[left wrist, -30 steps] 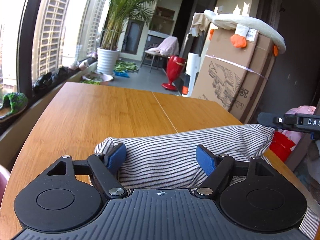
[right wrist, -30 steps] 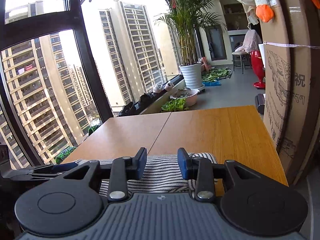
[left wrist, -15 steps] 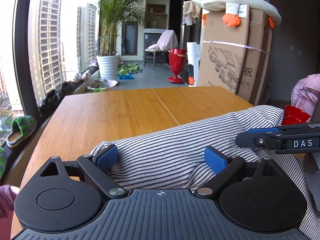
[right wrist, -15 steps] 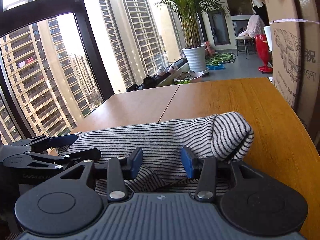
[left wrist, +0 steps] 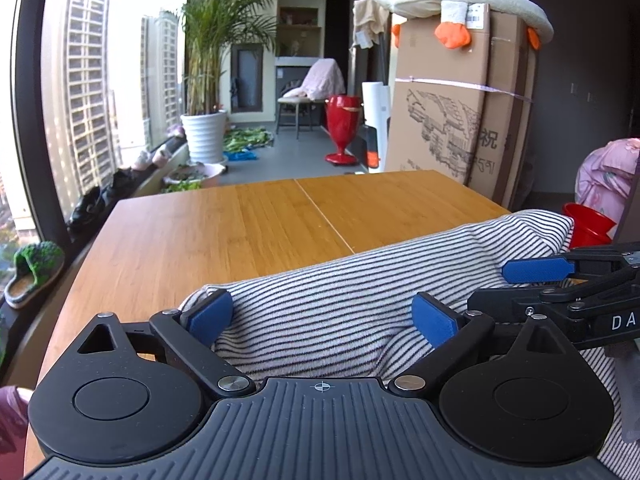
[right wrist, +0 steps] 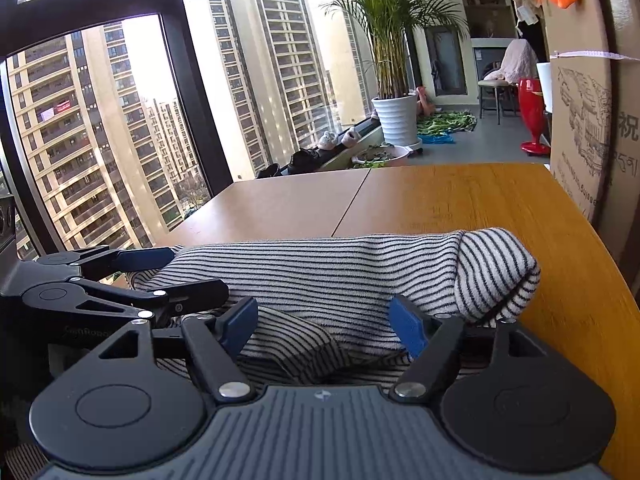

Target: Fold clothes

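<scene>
The striped shirt (left wrist: 360, 304) lies bunched in a long roll on the near edge of the wooden desk (left wrist: 256, 232). The left tongs (left wrist: 322, 314) are wide apart around it. The right tongs (right wrist: 324, 322) have just been opening, with the shirt between their pads.

Right hand-held gripper (right wrist: 323, 322) at 6 o'clock, blue pads spread wide after just opening, folded black-and-white striped knit garment (right wrist: 360, 276) between them on the wooden worktop (right wrist: 460, 196), left hand-held gripper (right wrist: 188, 276) at 9 o'clock, brown cardboard box (right wrist: 592, 120) at 3 o'clock.
</scene>
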`<state>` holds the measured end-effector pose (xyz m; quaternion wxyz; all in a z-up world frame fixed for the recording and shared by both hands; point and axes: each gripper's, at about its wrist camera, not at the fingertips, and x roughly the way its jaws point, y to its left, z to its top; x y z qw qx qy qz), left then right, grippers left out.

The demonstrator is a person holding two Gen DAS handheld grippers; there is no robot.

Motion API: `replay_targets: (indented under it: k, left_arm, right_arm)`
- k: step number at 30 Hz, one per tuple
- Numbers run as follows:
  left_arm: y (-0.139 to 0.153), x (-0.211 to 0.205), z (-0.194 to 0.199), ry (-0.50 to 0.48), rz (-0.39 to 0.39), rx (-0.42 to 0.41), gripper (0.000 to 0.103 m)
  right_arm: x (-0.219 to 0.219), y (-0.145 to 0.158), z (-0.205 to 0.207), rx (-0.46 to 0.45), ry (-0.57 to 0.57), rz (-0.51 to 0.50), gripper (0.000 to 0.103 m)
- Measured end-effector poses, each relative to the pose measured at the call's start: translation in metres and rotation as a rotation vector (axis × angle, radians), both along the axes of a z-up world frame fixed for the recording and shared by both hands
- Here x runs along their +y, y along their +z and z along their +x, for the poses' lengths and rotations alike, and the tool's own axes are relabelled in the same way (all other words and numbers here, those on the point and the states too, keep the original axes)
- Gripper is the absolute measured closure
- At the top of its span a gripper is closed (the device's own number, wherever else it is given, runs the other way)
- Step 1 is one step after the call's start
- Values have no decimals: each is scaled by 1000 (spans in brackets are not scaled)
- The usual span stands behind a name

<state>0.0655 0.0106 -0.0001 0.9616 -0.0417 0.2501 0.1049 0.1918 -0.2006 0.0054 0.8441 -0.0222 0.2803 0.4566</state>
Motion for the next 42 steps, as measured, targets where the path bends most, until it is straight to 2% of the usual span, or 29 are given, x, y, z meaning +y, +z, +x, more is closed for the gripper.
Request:
replay_targets:
  k: [4,7,9,15,18,21,22,25,27,32,42]
  left_arm:
    - [0,0,0,-4,7,3,2]
    - [0,0,0,-5,8,3,2]
    - [0,0,-1,-5,9,3,2]
    - [-1,0,-2,-7,9,3,2]
    - [-1,0,-2,-9,8,5,1]
    - [-1,0,-2,-11,9,7,0]
    - [-1,1,-2,-12,8,6,0]
    - [-1,1,-2,-13,8,6,0]
    - [-1,0,-2,-14,13,10,0]
    - [-2,-3,-1,-11,30,20,0]
    - [0,-5,1,-11,32,20,0]
  right_arm:
    - [1,0,-3,-3,11,0,16]
    - [-5,0,0,22,29,38,11]
    - [-8,0,3,43,48,65,1]
    - [-13,5,0,43,39,94,1]
    - [-24,26,0,12,33,177,0]
    - [-34,40,13,-20,-29,213,0]
    - [-36,40,20,-6,-48,212,0]
    - [-41,13,42,142,-82,167,0]
    - [-44,3,38,101,-78,150,0]
    - [-38,3,23,35,-79,82,0]
    - [-35,4,25,33,-61,52,0]
